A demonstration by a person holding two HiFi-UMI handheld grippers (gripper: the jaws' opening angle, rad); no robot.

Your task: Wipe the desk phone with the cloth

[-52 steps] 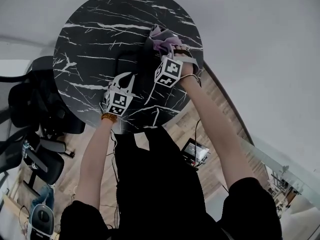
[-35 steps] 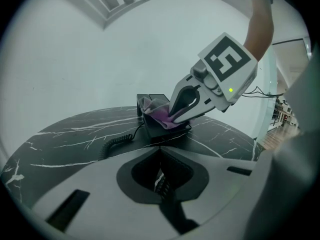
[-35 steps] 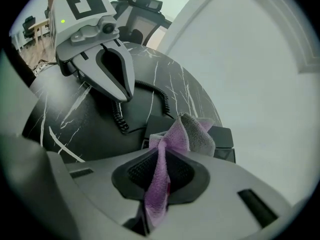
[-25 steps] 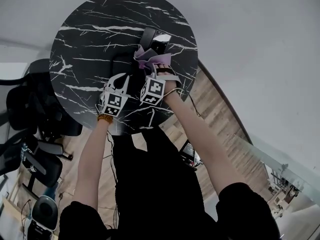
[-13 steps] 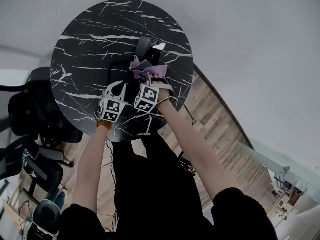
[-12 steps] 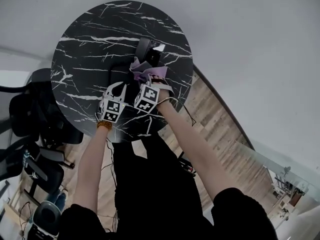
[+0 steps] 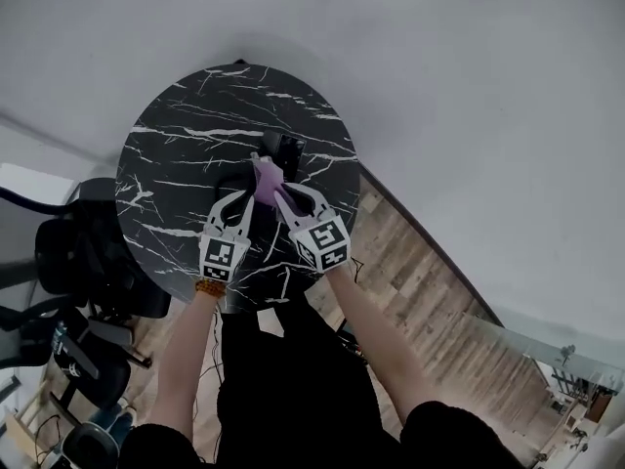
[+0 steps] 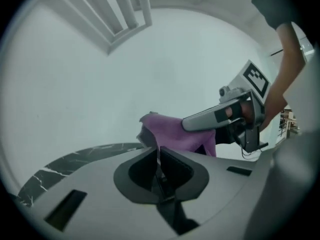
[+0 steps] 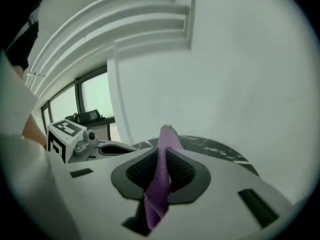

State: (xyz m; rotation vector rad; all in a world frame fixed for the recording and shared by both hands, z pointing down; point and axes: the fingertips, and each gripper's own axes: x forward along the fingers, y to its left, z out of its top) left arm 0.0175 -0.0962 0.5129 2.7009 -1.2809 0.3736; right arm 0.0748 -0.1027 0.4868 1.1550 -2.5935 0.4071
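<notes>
Right claw is clamped on the purple cloth. In the right gripper view the fabric runs up between the two pressed pads and sticks out as a narrow peak past their tips, while a looser fold hangs down on the near side. Left claw sits just to the left of it, pads drawn together with nothing between them, as the left gripper view shows. From that view the cloth bunches just beyond the left claw's tips, with the right claw reaching in from the right.

Both claws point toward the far side of the round black marble desk. The desk phone rests right of the desk's middle, a dark shape just beyond the far end of the cloth. Whether cloth and phone touch cannot be told, since the phone is small and dark against the desk.

Black office chairs stand to the left of the desk, and a wooden floor shows on the right.
</notes>
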